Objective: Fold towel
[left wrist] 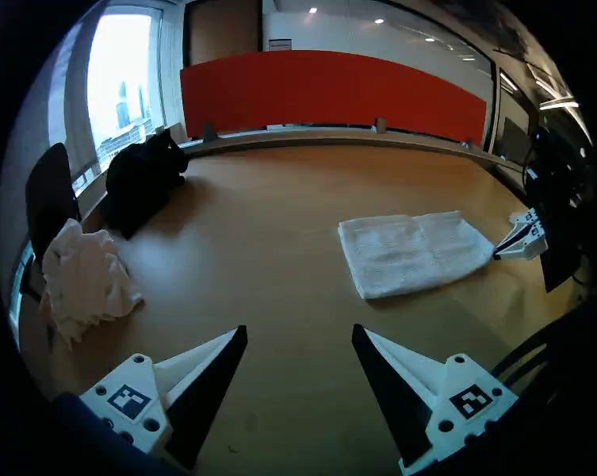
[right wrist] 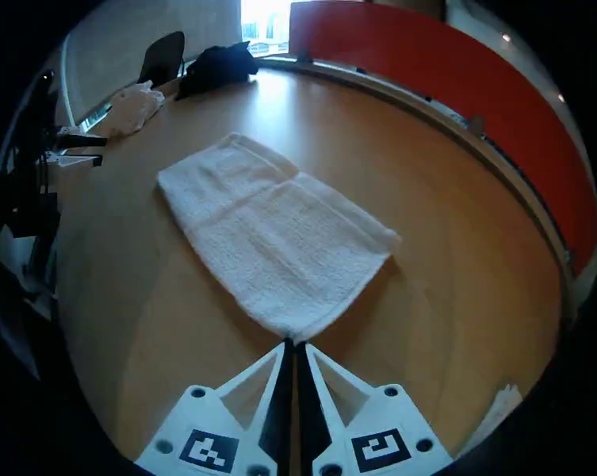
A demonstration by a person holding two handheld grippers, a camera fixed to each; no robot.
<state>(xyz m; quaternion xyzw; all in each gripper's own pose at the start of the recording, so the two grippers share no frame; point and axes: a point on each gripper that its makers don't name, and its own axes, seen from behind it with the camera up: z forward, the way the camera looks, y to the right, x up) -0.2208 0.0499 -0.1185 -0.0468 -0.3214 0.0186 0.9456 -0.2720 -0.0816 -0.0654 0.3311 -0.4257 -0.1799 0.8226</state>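
The right gripper is closed to a slit, its tips at the near corner of the towel. The towel is white terry, folded flat and oblong, mid-table. The left gripper hovers wide open, well apart from the towel.

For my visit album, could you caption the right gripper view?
Right gripper, fingers closed, meets the near corner of a folded white towel on a wooden table.

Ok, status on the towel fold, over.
Left gripper open, over the table. Right gripper shut at the towel corner, pinch unclear. Fold lying flat. Crumpled cloth, black bag well clear.
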